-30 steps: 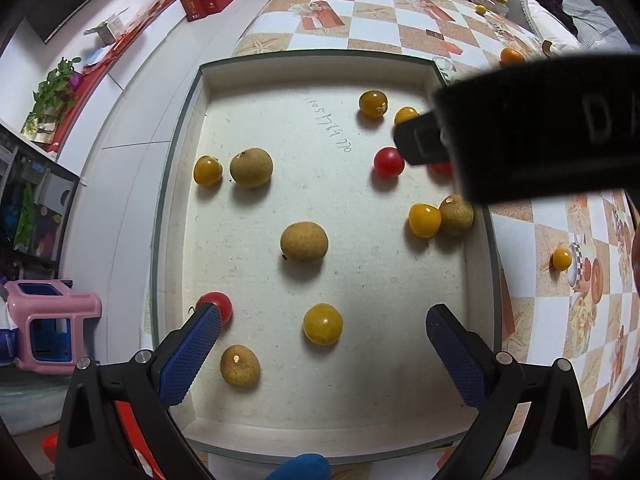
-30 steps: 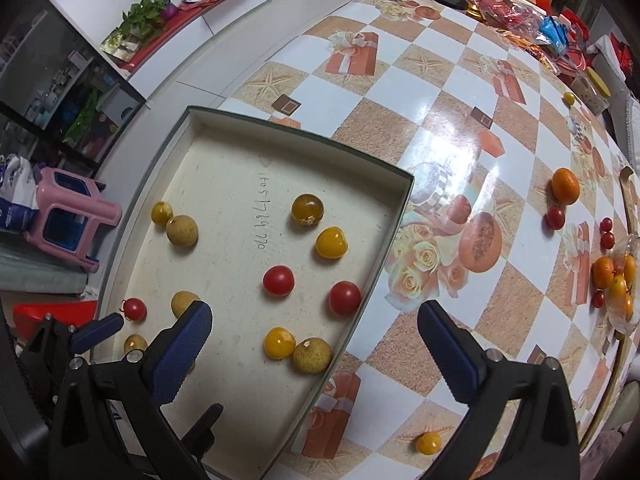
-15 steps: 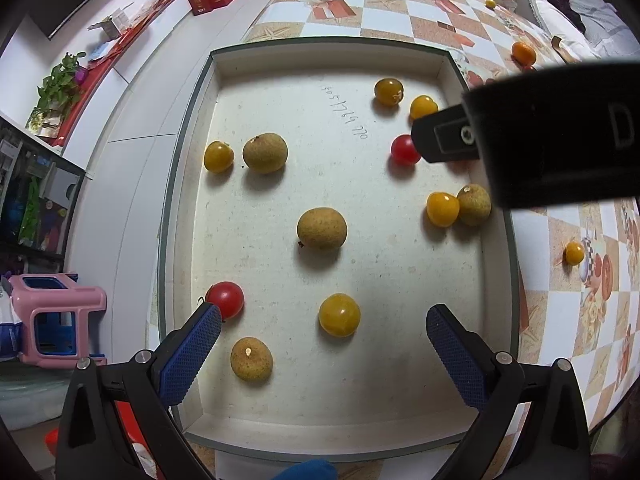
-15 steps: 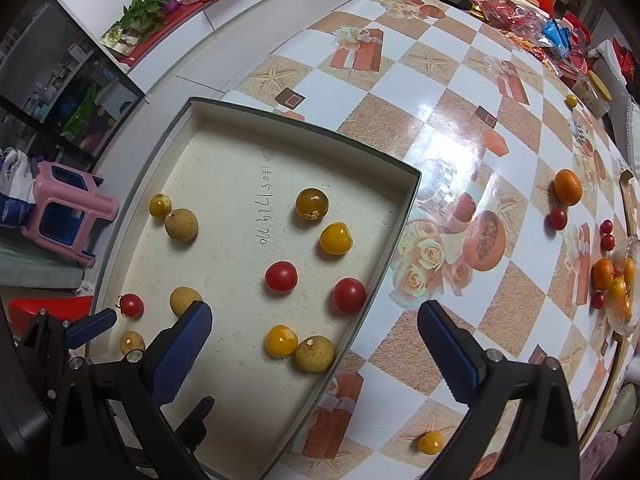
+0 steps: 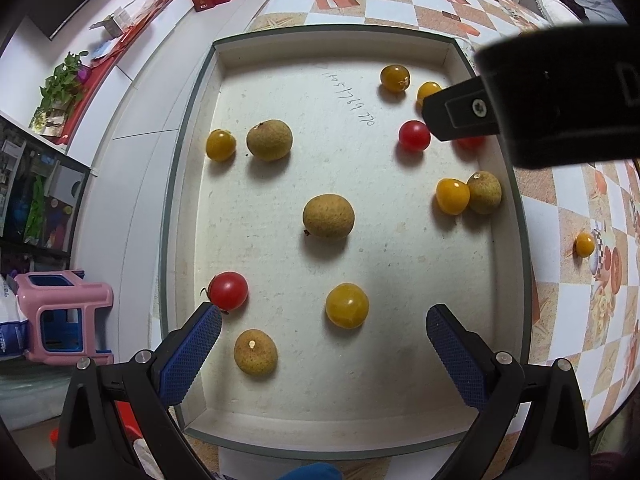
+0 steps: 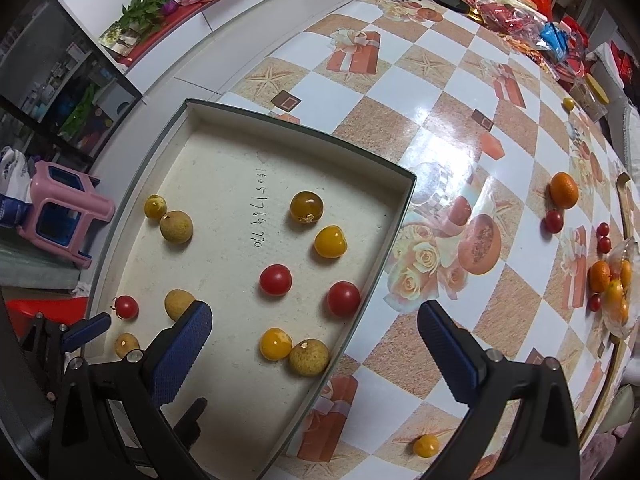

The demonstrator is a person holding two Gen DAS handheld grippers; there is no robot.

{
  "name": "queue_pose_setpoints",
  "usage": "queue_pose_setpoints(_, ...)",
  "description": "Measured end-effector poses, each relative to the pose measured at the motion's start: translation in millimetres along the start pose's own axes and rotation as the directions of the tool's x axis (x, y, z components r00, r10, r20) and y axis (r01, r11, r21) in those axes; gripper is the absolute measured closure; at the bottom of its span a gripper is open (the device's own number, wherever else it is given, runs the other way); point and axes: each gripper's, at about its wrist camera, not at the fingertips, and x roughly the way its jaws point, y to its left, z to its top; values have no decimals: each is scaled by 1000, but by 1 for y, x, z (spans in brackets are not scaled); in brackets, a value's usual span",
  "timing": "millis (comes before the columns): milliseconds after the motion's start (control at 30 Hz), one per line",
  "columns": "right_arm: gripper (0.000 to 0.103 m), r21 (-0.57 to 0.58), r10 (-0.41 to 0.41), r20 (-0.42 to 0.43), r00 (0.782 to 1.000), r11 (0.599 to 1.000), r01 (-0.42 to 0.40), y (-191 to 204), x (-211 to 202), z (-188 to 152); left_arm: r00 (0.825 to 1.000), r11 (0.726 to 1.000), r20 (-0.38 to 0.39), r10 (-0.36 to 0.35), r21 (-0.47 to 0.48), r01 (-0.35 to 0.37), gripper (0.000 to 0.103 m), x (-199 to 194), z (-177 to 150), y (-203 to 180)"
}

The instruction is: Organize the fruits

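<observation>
A shallow white tray [image 5: 192, 132] [image 6: 400, 216] lies on the checkered table and holds several small fruits: red tomatoes, yellow tomatoes and brown longans. My left gripper [image 5: 324, 336] is open and empty above the tray's near end, with a yellow tomato [image 5: 347, 305] between its fingers and a red tomato [image 5: 227, 291] by the left fingertip. My right gripper [image 6: 316, 336] is open and empty over the tray's right edge, above a yellow tomato [image 6: 275, 344] and a longan [image 6: 309, 357]. Its body [image 5: 556, 96] hides part of the tray in the left wrist view.
A loose yellow tomato [image 6: 426, 445] [image 5: 584, 244] lies on the table right of the tray. Oranges [image 6: 563, 190] and red tomatoes [image 6: 553, 221] lie farther right, by a bag of fruit [image 6: 616, 292]. A pink stool [image 5: 64, 312] stands on the floor to the left.
Both grippers have moved slightly forward and lower over the tray, so the fruits appear a little nearer. Both stay open. No fruit has moved.
</observation>
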Motion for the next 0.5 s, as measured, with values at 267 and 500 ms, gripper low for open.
queue_pose_setpoints(267,0,-10,-21,4,1000,1000,21,2,-2,-4,1000,999,18,3,-45,-3,0,-3,-2,16)
queue_pose_setpoints(500,0,-13,-26,-2,1000,1000,26,3,-1,-7,997,999,79,13,-37,-10,0,-10,-5,20)
